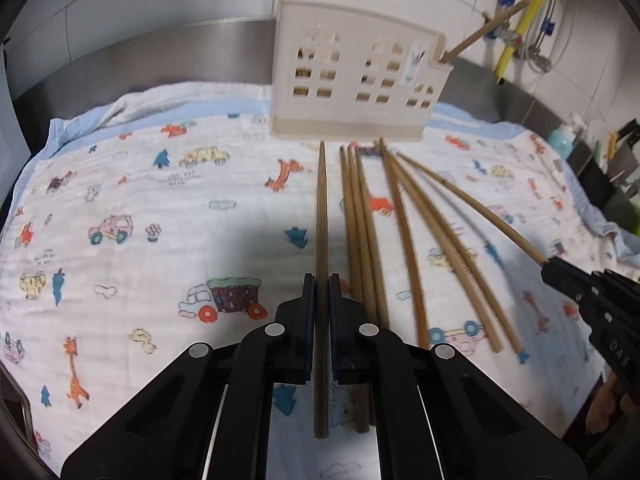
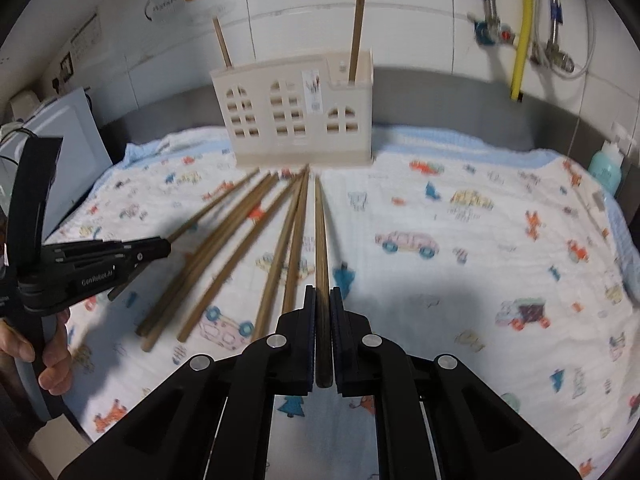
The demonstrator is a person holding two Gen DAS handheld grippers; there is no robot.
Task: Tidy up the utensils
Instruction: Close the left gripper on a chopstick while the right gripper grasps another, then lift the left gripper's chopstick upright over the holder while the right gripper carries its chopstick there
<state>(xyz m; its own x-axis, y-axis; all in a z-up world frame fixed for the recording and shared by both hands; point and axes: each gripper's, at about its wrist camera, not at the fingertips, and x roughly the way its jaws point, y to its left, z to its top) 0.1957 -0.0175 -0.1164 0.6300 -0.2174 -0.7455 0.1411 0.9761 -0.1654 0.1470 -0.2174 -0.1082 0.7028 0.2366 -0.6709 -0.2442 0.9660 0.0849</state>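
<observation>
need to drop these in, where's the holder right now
The holder stands at the far edge of the cloth against the steel backsplash, just beyond the tips of the loose chopsticks. In both wrist views it is top centre, with two chopsticks already upright in it.

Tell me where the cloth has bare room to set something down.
Free: the cloth left of the loose chopsticks, and the stretch to their right, toward the blue bottle. Crowded: the chopstick fan in front of the holder.
</observation>
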